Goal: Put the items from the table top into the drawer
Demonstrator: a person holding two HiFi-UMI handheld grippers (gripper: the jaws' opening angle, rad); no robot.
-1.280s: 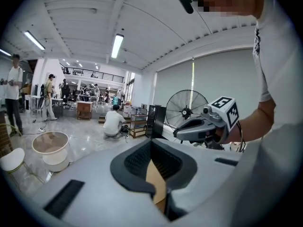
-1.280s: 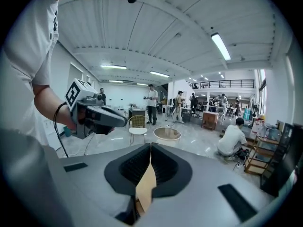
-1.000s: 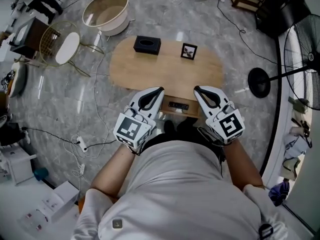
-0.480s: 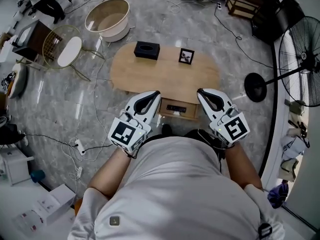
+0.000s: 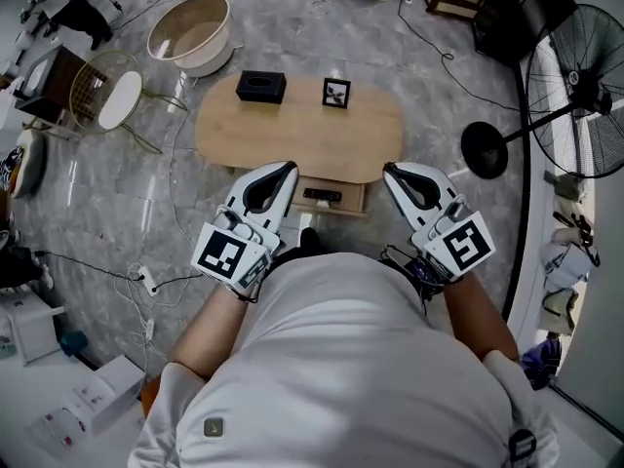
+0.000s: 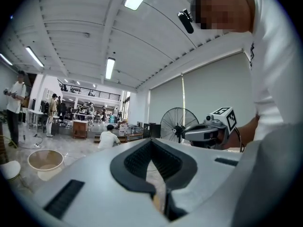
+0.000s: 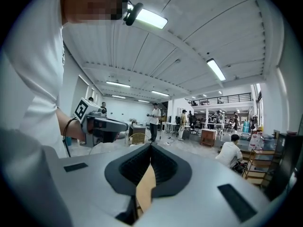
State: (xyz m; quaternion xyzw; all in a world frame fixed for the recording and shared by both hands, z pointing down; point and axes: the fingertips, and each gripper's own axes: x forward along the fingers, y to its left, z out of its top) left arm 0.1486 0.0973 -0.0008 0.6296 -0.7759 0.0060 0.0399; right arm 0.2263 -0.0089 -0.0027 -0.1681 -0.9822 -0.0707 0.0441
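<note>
Since the head view looks steeply down, it's the only one that gives you the whole layout. The left gripper [image 5: 289, 168] and right gripper [image 5: 389, 171] are held side by side in front of the person's chest, both with jaws closed together and nothing in them. The open drawer [image 5: 351, 203] sits right between their tips, with a small dark thing [image 5: 322, 195] lying in it. Out past the tips, on the far side of the oval table [image 5: 292, 144], the black box [image 5: 260, 86] is ahead of the left gripper. The little picture frame [image 5: 336, 93] stands near it, over toward the right gripper's side.

The gripper views miss nearly all of that, just a sliver of tan tabletop through the gap below the shut tips. What they add: the left gripper view catches the standing fan [image 6: 179, 123] and a basin [image 6: 45, 161] on the floor, while the right gripper view shows people [image 7: 155, 122] standing in a big hall. Each also sees the other gripper off to one side.
</note>
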